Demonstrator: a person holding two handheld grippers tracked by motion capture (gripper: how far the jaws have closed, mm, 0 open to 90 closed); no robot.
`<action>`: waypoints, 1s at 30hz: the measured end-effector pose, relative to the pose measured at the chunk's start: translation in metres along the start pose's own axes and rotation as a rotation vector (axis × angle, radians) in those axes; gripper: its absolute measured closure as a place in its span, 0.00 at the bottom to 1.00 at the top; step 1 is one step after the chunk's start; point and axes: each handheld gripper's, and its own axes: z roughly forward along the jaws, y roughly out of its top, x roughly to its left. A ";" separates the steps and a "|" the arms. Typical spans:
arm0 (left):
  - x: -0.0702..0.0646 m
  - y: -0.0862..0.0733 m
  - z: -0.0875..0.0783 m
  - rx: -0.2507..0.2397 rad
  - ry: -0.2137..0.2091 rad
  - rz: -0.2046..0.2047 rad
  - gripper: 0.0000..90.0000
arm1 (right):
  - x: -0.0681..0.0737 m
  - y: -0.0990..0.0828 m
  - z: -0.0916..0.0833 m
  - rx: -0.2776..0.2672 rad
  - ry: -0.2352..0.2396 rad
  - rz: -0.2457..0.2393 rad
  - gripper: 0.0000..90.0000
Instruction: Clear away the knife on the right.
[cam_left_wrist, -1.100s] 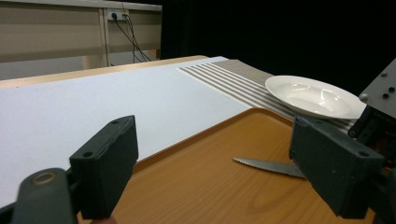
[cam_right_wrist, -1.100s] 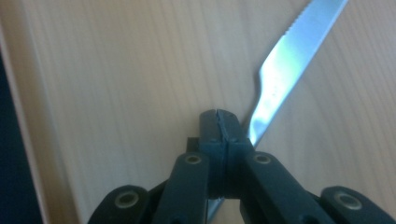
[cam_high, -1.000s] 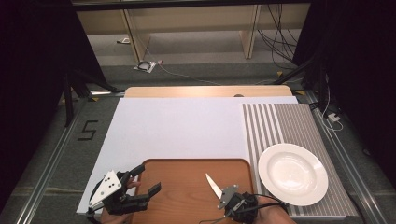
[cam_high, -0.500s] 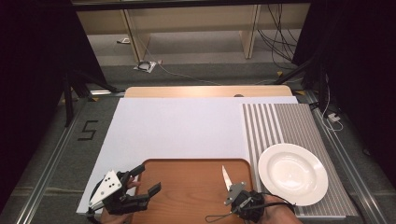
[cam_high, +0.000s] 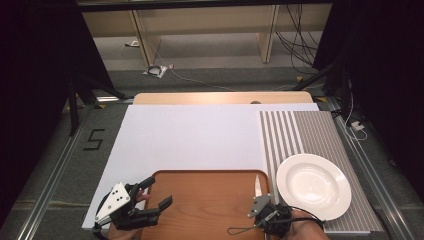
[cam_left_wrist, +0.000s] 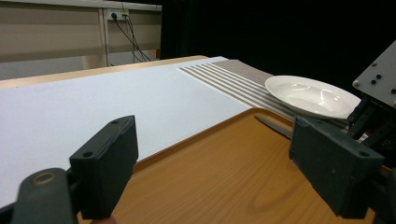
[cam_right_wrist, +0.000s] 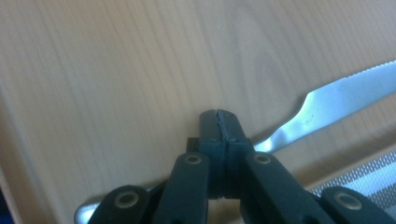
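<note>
One knife (cam_high: 258, 186) clamped in right gripper (cam_right_wrist: 218, 122); one plate (cam_high: 314, 186); one tray (cam_high: 200, 210); left gripper (cam_high: 157, 192) apart

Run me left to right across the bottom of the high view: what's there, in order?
Left gripper, jaws open, over the wooden tray's left edge → wooden tray → knife clamped in the right gripper near the tray's right edge → white plate on the striped placemat.

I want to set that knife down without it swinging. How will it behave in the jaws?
The knife looks like stiff polished metal, so probably slippery. The right gripper pinches its narrow handle, blade reaching far out, so it may pivot. Flat-sided, it is unlikely to roll on the wooden tray.
</note>
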 end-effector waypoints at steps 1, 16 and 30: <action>0.000 0.000 0.000 -0.001 0.000 -0.002 0.17 | 0.000 -0.001 0.000 -0.003 -0.001 0.000 1.00; 0.000 0.000 0.001 0.001 0.000 -0.002 0.17 | -0.008 -0.013 -0.008 -0.019 -0.009 0.045 0.97; 0.000 -0.001 0.001 0.005 -0.003 -0.001 0.17 | -0.030 -0.022 -0.035 -0.384 -0.048 0.235 0.56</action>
